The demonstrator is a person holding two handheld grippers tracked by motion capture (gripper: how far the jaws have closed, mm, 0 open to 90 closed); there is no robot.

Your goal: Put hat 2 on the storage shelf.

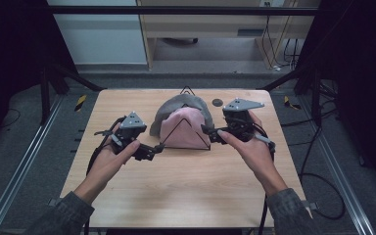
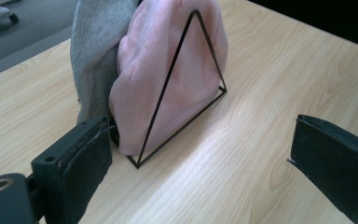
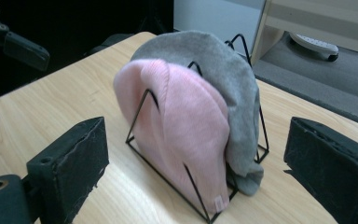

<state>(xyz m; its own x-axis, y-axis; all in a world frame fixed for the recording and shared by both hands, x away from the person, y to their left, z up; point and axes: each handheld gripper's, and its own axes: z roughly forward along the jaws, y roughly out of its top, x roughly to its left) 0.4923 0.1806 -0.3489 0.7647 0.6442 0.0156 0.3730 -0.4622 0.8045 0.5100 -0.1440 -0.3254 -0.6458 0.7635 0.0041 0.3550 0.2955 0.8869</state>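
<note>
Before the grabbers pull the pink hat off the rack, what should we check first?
1. Left gripper open: ok.
2. Right gripper open: ok.
3. Pink hat at the front of the wire rack, reachable: ok.
4. Grey hat clear of the pink one: not ok, it presses against its back and may drag along.
5. Rack fixed to the table: cannot tell.
</note>
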